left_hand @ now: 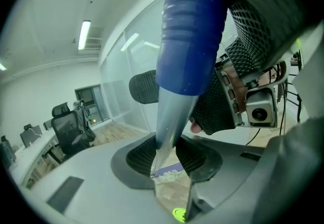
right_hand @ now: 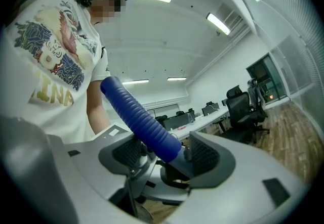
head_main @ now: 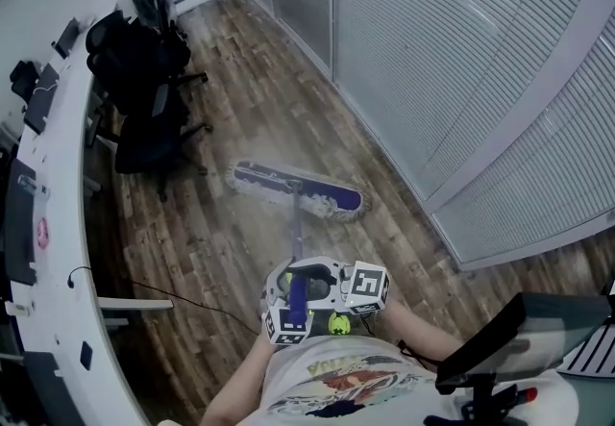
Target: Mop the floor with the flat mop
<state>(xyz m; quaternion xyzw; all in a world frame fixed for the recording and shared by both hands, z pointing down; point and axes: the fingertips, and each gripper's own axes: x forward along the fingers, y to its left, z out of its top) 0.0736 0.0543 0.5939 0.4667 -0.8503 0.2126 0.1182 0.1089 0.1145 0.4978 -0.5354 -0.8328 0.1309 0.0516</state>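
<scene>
Flat mop [head_main: 299, 189] head down on wood floor [head_main: 250, 107], near glass wall [head_main: 432, 78]. Clamped on its pole by left gripper [left_hand: 169, 149] and on blue grip by right gripper [right_hand: 174, 154]. Risks: smooth pole twisting between 2 grips; snagging cable [head_main: 207, 309] or chair [head_main: 144, 136].
</scene>
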